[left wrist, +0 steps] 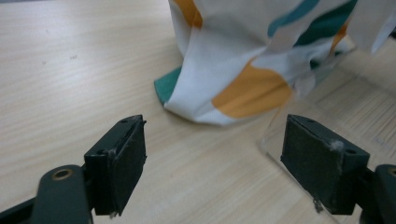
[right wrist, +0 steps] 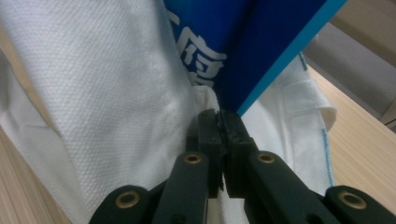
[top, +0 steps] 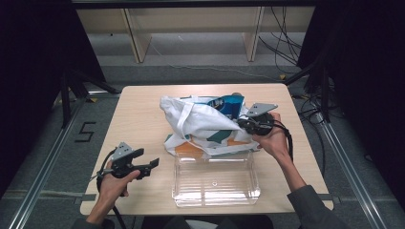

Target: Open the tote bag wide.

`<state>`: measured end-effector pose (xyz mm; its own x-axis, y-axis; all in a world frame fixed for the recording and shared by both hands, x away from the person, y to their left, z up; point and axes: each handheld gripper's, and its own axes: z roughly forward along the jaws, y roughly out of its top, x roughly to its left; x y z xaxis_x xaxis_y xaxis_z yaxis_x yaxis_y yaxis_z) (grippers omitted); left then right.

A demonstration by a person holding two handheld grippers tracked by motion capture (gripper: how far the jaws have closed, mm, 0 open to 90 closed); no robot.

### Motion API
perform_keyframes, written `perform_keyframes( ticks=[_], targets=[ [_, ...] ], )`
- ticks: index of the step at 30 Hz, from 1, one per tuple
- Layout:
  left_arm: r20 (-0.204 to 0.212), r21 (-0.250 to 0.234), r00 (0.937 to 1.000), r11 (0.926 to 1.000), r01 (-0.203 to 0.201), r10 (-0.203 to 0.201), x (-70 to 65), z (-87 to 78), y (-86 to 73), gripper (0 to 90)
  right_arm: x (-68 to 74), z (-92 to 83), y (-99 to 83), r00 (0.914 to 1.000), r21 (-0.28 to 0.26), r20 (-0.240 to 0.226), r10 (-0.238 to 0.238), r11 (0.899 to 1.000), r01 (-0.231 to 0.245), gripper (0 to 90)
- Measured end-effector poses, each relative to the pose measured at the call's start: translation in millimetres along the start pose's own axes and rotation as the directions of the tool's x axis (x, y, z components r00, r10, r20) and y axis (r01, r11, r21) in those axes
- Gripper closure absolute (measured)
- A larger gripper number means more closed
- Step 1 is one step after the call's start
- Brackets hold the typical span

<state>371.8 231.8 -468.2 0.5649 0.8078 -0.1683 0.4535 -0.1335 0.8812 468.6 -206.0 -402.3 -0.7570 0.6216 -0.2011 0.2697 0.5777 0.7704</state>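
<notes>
White woven fabric with teal and orange patches forms the tote bag [top: 200, 125], which sits slumped near the middle of the pale wood-grain table [top: 138, 114] in the high view. A blue box [top: 228, 106] with a glossy printed face stands inside the bag, its upper part showing above the mouth. A clear, rigid plastic tray [top: 215, 179], rectangular with rounded corners, lies on the table on the person's side of the bag; the bag's lower edge overlaps the tray's far rim. The right gripper [top: 244, 124] is at the bag's right side, at the fabric. The left gripper [top: 154, 164] rests low over the table, left of the tray and apart from the bag, its jaws released.

Left gripper view: the two black jaw pads [left wrist: 122, 161] stand wide apart with nothing between them. Beyond them the bag's hem [left wrist: 219, 88] folds onto the table in soft creases, and a transparent tray corner [left wrist: 275, 135] lies just beside the right-hand pad.

Right gripper view: the right gripper [right wrist: 219, 140] is clenched, its jaws pressed together on an edge of the bag's dimpled white cloth [right wrist: 116, 84]. The box's sharp blue corner [right wrist: 247, 51], edged in lighter blue and bearing white lettering, lies directly above the jaw tips.
</notes>
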Motion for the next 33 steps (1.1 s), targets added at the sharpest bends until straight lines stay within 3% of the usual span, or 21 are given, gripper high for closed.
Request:
perform_keyframes(
  ticks=[1, 2, 3, 9, 10, 12, 14, 17, 23, 25, 26, 27, 30, 33],
  targets=[
    [-0.005, -0.019, 0.9999, 0.9997, 0.013, -0.013, 4.4, -1.4, 12.3, 21.2, 1.3, 0.9, -1.2, 1.0000, -0.003, -0.007, -0.006, 1.000, 0.006, 88.8],
    [-0.005, -0.019, 0.9999, 0.9997, 0.013, -0.013, 4.4, -1.4, 12.3, 20.9, 1.3, 0.9, -1.2, 1.0000, -0.003, -0.007, -0.006, 1.000, 0.006, 88.8],
    [0.001, -0.020, 0.9999, 0.9997, 0.011, -0.011, 6.2, -1.1, 17.8, 20.9, 1.0, 1.9, -1.6, 0.9993, 0.004, -0.027, -0.026, 1.000, 0.026, 88.8],
    [0.008, -0.051, 1.0000, 0.9987, 0.004, -0.003, 14.3, 1.5, 64.9, 20.5, 5.7, 8.5, -8.0, 0.9983, 0.034, -0.052, -0.027, 0.999, 0.029, 88.8],
    [0.007, -0.058, 0.9999, 0.9982, -0.013, 0.014, 14.2, 1.5, 74.3, 20.6, 7.0, 10.1, -9.0, 0.9982, 0.042, -0.054, -0.026, 0.999, 0.028, 88.7],
    [0.008, -0.059, 0.9996, 0.9979, -0.028, 0.029, 14.9, 1.9, 88.6, 21.8, 8.3, 13.6, -10.8, 0.9981, 0.067, -0.054, -0.030, 0.997, 0.033, 88.7],
    [0.016, -0.065, 0.9998, 0.9978, -0.015, 0.016, 15.5, 3.0, 101.5, 22.0, 7.8, 17.3, -12.8, 0.9974, 0.060, -0.060, -0.039, 0.997, 0.043, 88.6],
    [0.038, -0.043, 0.9992, 0.9990, -0.008, 0.010, 14.6, 7.4, 120.5, 22.8, 9.3, 18.9, -14.8, 0.9978, 0.047, -0.065, -0.012, 0.999, 0.015, 88.6],
    [0.033, -0.019, 0.9990, 0.9994, 0.030, -0.030, 18.6, 18.7, 133.0, 25.0, 8.8, 21.2, -16.2, 0.9981, 0.033, -0.062, -0.001, 0.999, 0.003, 88.6],
    [0.057, -0.021, 0.9957, 0.9969, 0.075, -0.074, 23.0, 23.3, 137.1, 25.2, 8.2, 21.8, -17.7, 0.9980, 0.020, -0.063, -0.008, 1.000, 0.010, 88.6],
    [0.076, -0.016, 0.9907, 0.9933, 0.115, -0.113, 27.3, 26.8, 140.3, 26.8, 8.4, 21.5, -18.1, 0.9978, 0.020, -0.066, -0.006, 1.000, 0.007, 88.6],
    [0.086, 0.002, 0.9889, 0.9926, 0.121, -0.121, 30.7, 31.2, 142.6, 27.9, 8.1, 20.9, -18.4, 0.9979, 0.018, -0.064, -0.003, 1.000, 0.004, 88.6],
    [0.056, 0.070, 0.9930, 0.9926, 0.100, -0.104, 36.4, 46.4, 144.7, 29.2, 8.3, 19.2, -18.1, 0.9985, 0.008, -0.055, 0.005, 1.000, -0.004, 88.6],
    [0.063, 0.148, 0.9900, 0.9822, 0.116, -0.127, 40.8, 59.0, 143.1, 30.4, 8.7, 18.1, -18.0, 0.9987, 0.005, -0.051, 0.001, 1.000, -0.001, 88.6]
  ],
)
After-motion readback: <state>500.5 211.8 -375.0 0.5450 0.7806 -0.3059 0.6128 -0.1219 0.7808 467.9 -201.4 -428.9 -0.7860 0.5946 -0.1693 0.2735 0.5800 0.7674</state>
